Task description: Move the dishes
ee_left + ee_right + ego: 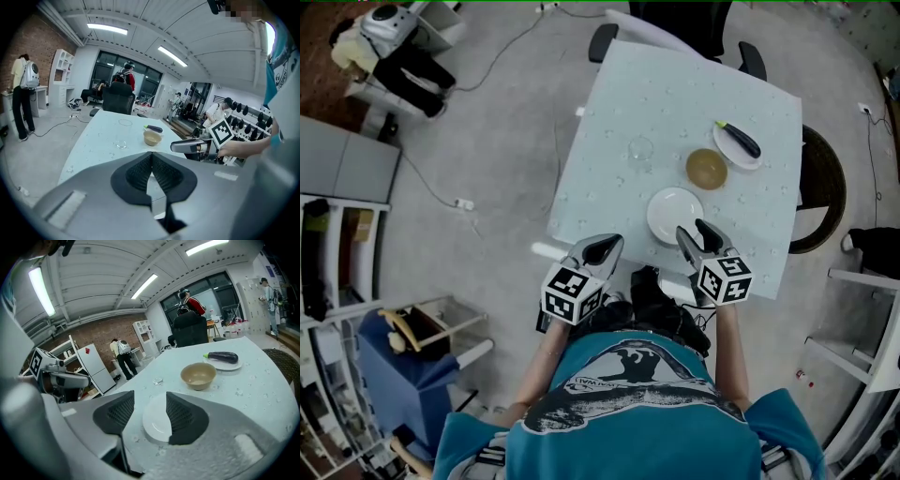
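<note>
Pale blue table (619,112) seen from above. A white plate (673,212) lies near its 6 o'clock edge. From the plate, a tan bowl (706,168) sits at 1 o'clock and a glass (640,150) at 11 o'clock, with an eggplant (739,140) on a saucer (733,156) beyond the bowl. Right gripper (698,234), jaws spread, at the plate's 5 o'clock rim. Left gripper (602,248), jaws pressed together on nothing, at the plate's 8 o'clock.
</note>
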### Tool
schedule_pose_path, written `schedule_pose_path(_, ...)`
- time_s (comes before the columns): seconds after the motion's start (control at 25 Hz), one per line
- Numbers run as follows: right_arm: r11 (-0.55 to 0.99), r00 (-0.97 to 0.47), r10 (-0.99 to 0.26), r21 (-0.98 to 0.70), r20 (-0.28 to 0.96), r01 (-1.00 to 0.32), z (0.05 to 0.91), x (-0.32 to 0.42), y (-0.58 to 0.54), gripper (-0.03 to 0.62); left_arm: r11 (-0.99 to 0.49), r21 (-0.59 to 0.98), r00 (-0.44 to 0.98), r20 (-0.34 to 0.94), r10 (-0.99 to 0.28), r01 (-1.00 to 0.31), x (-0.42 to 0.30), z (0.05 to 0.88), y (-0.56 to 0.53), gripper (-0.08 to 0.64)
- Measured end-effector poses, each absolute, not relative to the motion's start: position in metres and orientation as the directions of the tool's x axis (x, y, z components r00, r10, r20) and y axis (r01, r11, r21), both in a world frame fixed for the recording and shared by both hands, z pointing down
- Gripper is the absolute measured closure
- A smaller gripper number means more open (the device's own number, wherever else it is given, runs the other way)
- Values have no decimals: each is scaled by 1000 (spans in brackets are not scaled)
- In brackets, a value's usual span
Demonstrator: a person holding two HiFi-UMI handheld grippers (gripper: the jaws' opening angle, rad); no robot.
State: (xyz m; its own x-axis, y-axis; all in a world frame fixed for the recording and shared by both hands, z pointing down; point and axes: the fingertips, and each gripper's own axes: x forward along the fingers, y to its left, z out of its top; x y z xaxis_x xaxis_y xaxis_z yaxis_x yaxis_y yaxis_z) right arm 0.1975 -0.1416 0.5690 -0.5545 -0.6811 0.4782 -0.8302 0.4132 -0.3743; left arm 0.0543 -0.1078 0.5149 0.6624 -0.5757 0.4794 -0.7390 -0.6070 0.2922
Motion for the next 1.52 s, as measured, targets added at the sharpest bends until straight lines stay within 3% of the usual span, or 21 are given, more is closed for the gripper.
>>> schedule_pose_path(0.56,515,-614,-645,-335,455,-789,545,118,-69,376,-590,277,648,419,-636,-759,-6,494,-36,548)
schedule_pose_path(0.88,528,-614,-659,-314,435,-789,531,94,-21,405,-652,228,677,417,-606,-723,-13,490,3,548)
schedule_pose_path(1.04,531,-618,-669,-316,413,-786,525,87,0,451,-668,239,700,390,-598,-704,-7,488,20,548)
schedule_pose_path(1.28,539,-617,-688,-300,383,-787,518,81,23,588,-700,232,723,392,-568,-676,-2,492,45,548)
schedule_pose_path(1.52,573,-644,-674,-295,362,-765,515,69,38,589,-706,219,723,396,-567,-673,-6,491,61,548)
